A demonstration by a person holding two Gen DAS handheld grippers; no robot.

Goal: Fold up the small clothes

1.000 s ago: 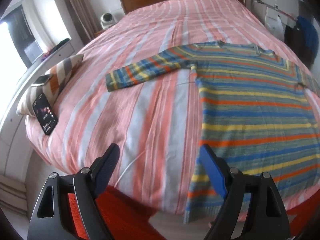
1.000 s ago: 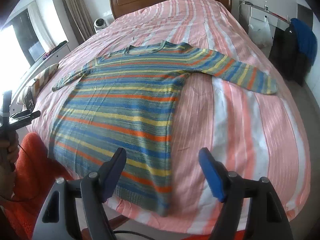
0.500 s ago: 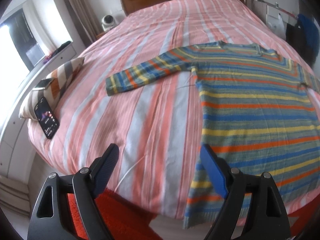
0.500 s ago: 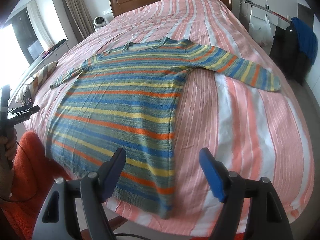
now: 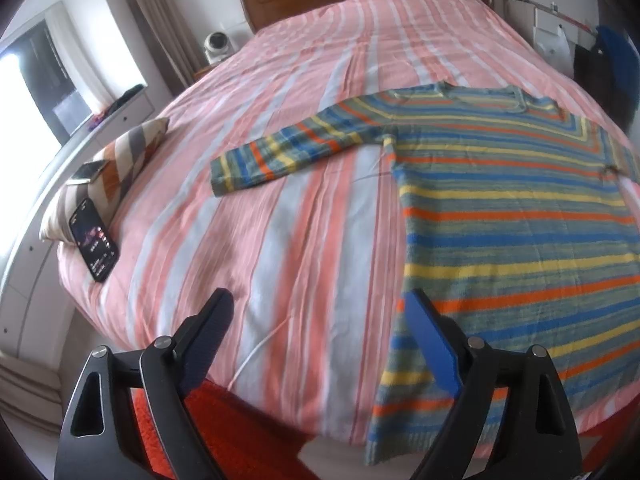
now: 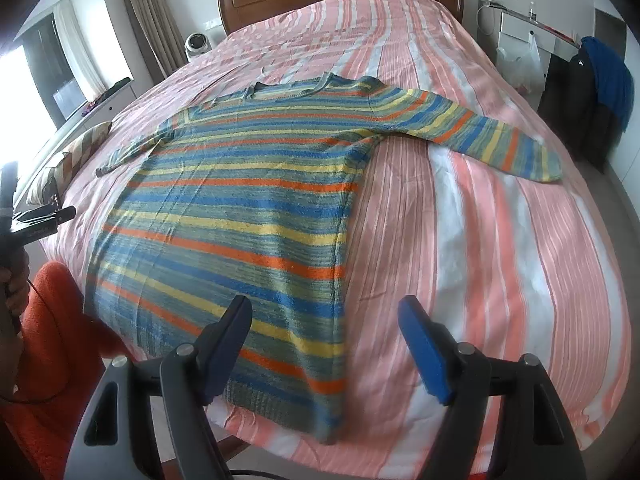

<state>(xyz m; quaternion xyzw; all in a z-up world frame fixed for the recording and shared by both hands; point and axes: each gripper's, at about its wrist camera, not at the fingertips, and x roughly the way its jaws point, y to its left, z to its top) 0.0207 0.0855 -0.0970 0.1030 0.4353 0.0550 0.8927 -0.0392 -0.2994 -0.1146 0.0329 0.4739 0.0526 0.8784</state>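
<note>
A striped sweater in blue, yellow, orange and grey-green lies flat on the bed, both sleeves spread out to the sides. Its hem hangs over the near edge of the mattress. My left gripper hovers above the bed's near edge, just left of the sweater's lower left corner; its jaws are opening and nothing is between them. My right gripper stands open above the sweater's lower right corner, apart from the cloth.
The bed has a pink and white striped cover. A phone and a striped cushion lie at its left edge. Red-orange fabric sits below the near edge. A person's hand holds the left gripper.
Both views have shifted slightly toward the bed, so the sweater sits a little lower and nearer. The left gripper's jaws have spread a little wider. The sweater itself has not moved.
</note>
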